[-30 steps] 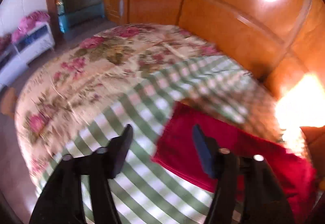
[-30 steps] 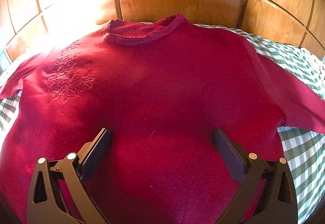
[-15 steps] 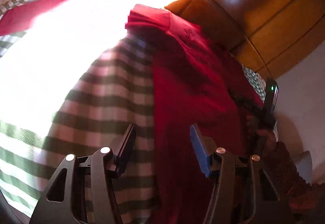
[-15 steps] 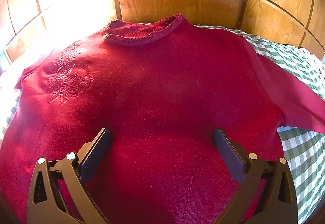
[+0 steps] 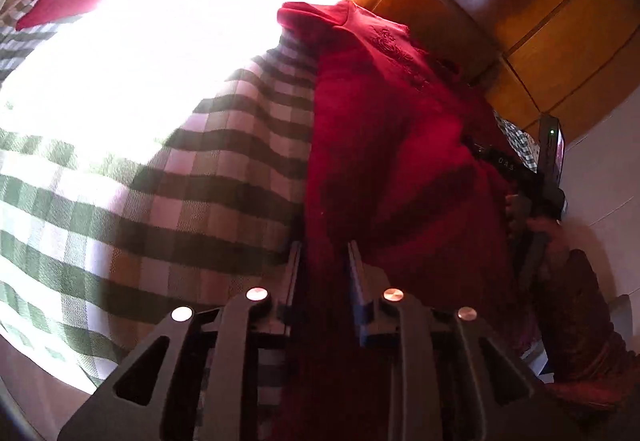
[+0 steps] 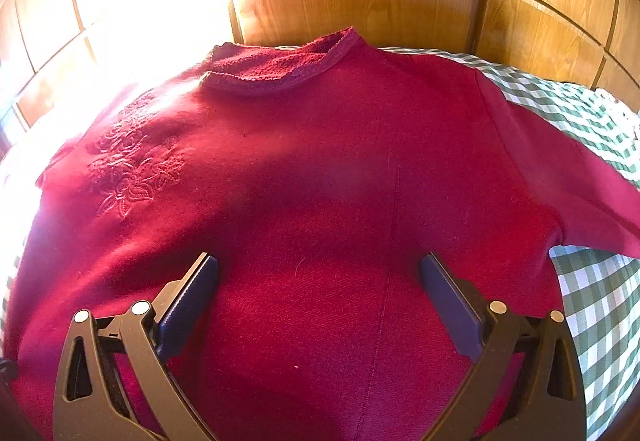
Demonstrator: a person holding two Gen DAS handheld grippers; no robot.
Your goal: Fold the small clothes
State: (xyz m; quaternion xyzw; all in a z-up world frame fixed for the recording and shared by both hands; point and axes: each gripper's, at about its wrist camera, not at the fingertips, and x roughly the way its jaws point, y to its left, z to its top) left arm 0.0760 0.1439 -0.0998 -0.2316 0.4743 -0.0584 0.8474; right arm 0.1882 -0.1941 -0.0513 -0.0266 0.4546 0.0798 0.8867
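Note:
A dark red sweater (image 6: 320,177) with embroidered flowers lies face up on a green-checked sheet (image 6: 600,305), collar toward the wooden headboard. My right gripper (image 6: 318,277) is open over its lower middle, jaws wide apart and empty. My left gripper (image 5: 323,261) is shut on the sweater's (image 5: 400,145) left side edge near the hem, with the red cloth pinched between its jaws. The right gripper and the hand holding it show at the right of the left wrist view (image 5: 536,201).
A wooden panelled headboard (image 6: 360,1) stands right behind the collar. Strong sun glare washes out the sheet (image 5: 140,61) on the left. The sweater's right sleeve (image 6: 580,193) stretches out over the checked sheet. A white wall (image 5: 600,177) is at the right.
My left gripper has swung from the open bed to the sweater's left edge and closed on the cloth. My right gripper has stayed open in place.

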